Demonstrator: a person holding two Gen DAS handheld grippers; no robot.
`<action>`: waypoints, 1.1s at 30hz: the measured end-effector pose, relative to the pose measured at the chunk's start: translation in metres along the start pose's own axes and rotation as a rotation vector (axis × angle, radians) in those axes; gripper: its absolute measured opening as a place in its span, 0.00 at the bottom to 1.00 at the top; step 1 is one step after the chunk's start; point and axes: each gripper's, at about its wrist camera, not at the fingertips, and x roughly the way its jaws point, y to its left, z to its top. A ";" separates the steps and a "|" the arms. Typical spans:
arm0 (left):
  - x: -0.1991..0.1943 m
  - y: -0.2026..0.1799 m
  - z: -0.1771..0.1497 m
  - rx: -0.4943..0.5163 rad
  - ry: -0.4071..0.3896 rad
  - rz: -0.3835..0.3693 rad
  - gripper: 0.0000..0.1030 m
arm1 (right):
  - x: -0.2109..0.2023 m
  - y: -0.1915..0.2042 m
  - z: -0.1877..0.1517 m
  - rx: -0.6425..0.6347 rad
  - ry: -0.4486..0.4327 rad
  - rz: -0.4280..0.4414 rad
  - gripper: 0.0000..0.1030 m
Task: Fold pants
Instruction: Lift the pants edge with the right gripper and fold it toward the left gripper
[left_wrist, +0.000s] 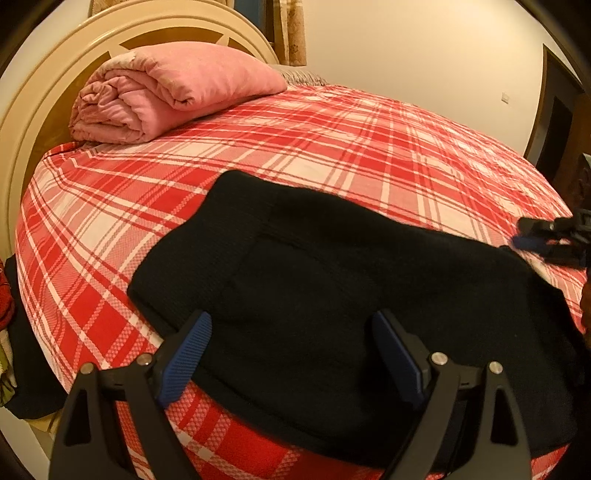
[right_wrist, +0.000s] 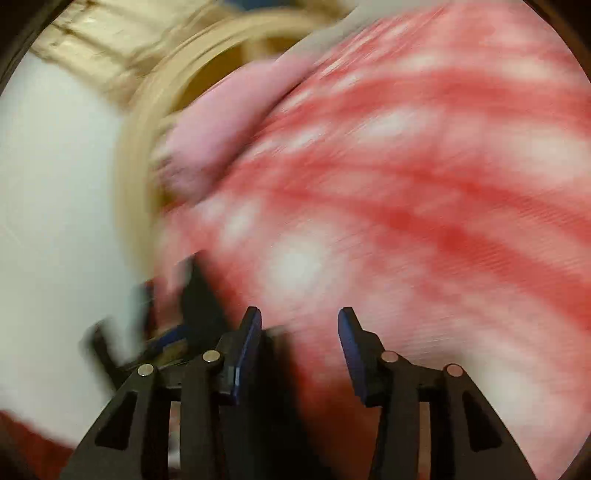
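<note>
The black pants (left_wrist: 332, 280), a thick matte knit folded into a broad slab, lie on the near edge of the bed (left_wrist: 332, 147) with its red-and-white plaid sheet, a rolled pink quilt (left_wrist: 166, 92) by the curved cream headboard (left_wrist: 48, 92). The left tool (left_wrist: 291, 347) hovers low over them, blue ribbed pads spread wide, gripping nothing. The right tool (right_wrist: 300, 332), badly blurred, points across the sheet with its jaws apart and empty

Bed (left_wrist: 332, 122): red-and-white plaid sheet, cream headboard at the far left.
Black pants (left_wrist: 332, 288): lying folded flat on the sheet, near edge, toward the right.
Pink quilt (left_wrist: 166, 88): folded bundle, far left, by the headboard.
</note>
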 end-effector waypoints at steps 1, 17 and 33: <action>0.000 0.000 0.000 0.002 0.002 -0.004 0.90 | -0.015 -0.008 0.001 0.031 -0.028 -0.025 0.44; 0.000 -0.002 0.002 0.030 0.013 0.010 0.91 | -0.069 0.061 -0.135 -0.453 0.022 -0.429 0.44; -0.008 0.001 0.000 0.065 0.012 0.009 0.91 | -0.144 0.053 -0.184 -0.179 -0.236 -0.421 0.46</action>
